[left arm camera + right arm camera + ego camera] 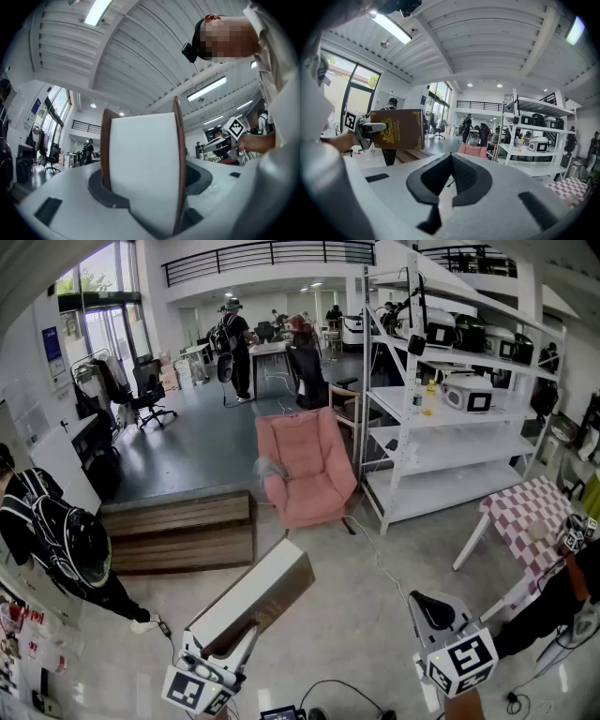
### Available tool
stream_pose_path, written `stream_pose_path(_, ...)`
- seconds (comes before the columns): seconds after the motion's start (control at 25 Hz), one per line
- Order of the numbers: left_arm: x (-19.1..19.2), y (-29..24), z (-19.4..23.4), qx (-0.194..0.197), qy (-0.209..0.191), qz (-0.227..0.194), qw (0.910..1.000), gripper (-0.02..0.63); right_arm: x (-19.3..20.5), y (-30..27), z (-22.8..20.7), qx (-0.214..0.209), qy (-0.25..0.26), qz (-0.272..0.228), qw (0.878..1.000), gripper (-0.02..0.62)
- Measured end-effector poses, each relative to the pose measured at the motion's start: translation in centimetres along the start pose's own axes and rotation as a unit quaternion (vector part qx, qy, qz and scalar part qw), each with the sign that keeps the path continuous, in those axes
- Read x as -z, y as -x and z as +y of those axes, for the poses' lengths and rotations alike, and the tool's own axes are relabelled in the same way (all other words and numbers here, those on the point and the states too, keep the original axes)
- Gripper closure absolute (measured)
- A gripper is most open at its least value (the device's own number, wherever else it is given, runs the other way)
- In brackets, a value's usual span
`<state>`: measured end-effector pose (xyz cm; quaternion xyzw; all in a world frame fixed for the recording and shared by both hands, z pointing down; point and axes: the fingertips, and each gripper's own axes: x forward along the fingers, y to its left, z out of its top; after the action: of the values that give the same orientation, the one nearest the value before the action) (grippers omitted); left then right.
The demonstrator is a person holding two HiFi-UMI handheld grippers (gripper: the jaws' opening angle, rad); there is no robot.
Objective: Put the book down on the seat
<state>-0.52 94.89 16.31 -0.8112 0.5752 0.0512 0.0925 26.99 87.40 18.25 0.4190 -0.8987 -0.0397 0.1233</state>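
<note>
Left gripper (225,645) clamped the book (258,596) by its near end, jaws spread wide round its thickness, so the book stuck out ahead, ready to carry over. Right gripper (429,607) was closed on nothing, off to the side and seemingly spare. Pink armchair (309,474) sat well ahead of both grippers, the book nowhere near its seat.

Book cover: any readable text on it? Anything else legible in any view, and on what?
Book cover: gold lettering and emblem, too blurred to read.
Blue wall poster: too small to read.
No other legible words or numbers.
</note>
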Motion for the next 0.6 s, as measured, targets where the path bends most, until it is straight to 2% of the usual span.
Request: stream_pose_path(0.6,0.9,-0.2,3.2,0.004,0.01,0.003,0.9999,0.328,-0.4,-2.8,1.2,0.005,-0.005,0.009,1.0,0.607)
